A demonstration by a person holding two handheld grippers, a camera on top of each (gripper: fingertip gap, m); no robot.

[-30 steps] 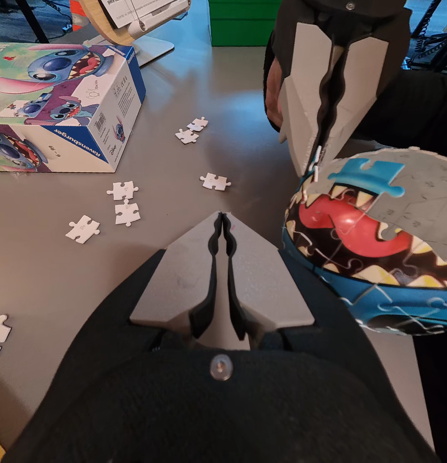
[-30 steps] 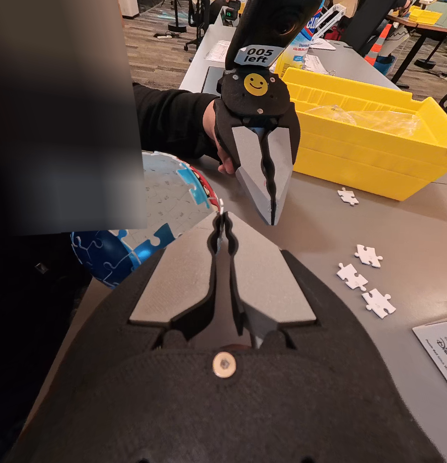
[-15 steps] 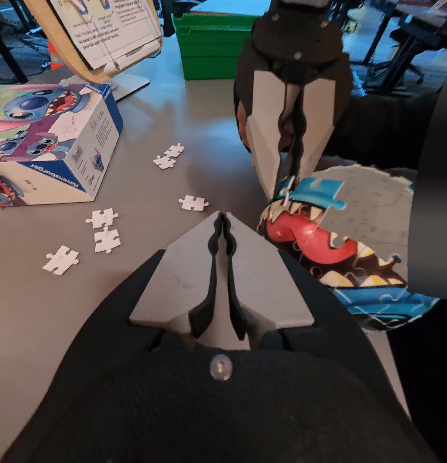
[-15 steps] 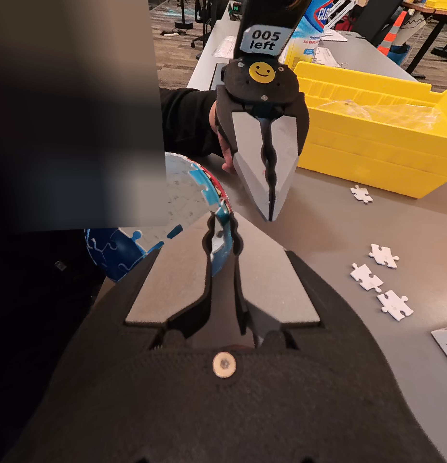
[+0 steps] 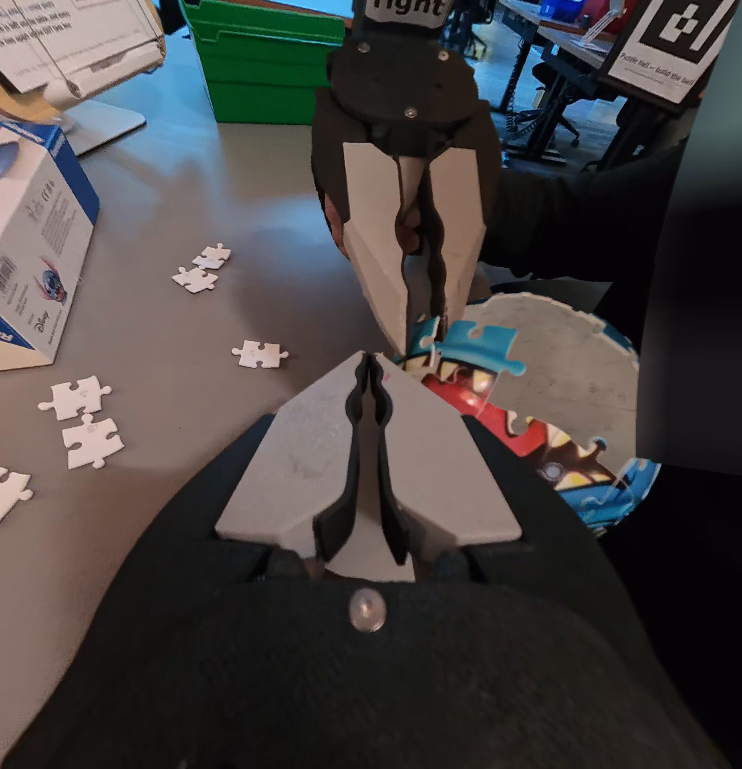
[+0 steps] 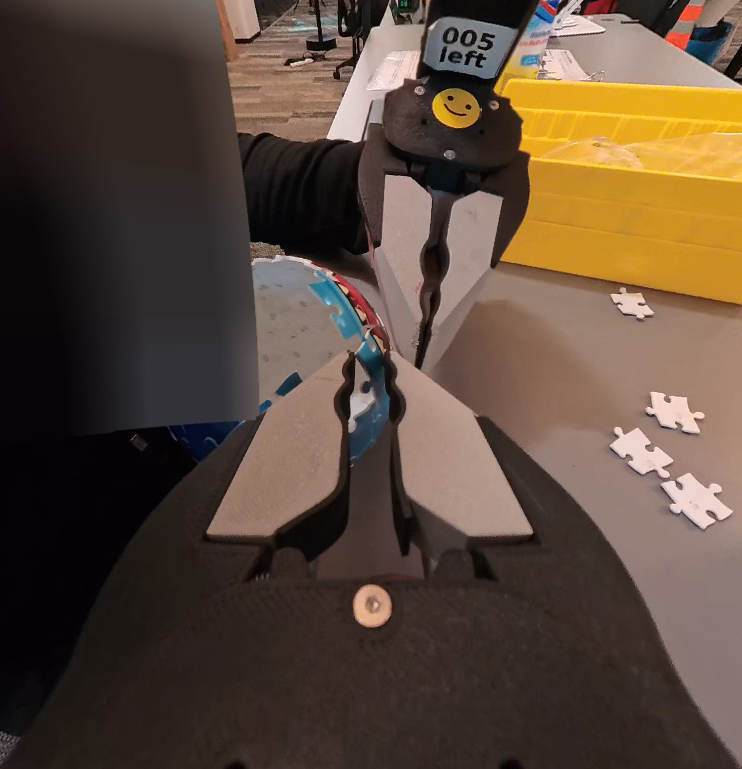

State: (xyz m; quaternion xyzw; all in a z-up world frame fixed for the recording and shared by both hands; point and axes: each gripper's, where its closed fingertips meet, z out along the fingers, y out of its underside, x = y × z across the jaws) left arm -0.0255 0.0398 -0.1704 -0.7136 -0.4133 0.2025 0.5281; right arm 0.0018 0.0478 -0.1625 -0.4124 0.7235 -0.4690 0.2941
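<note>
Right hand-held gripper (image 6: pixel 371 360) narrowly parted astride puzzle ball (image 5: pixel 569 387) rim; left hand-held gripper (image 5: pixel 371 358) closed, empty beside ball. Risk: rim pieces popping loose if squeezed.

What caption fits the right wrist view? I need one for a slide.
Right gripper open astride the rim of a half-built puzzle ball, with the shut left gripper just beyond and loose white pieces on the table.

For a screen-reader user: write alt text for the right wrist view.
The right hand-held gripper, open, straddles the blue rim of a partly built puzzle ball. The shut left hand-held gripper points down beside it; white puzzle pieces lie on the grey table.
</note>
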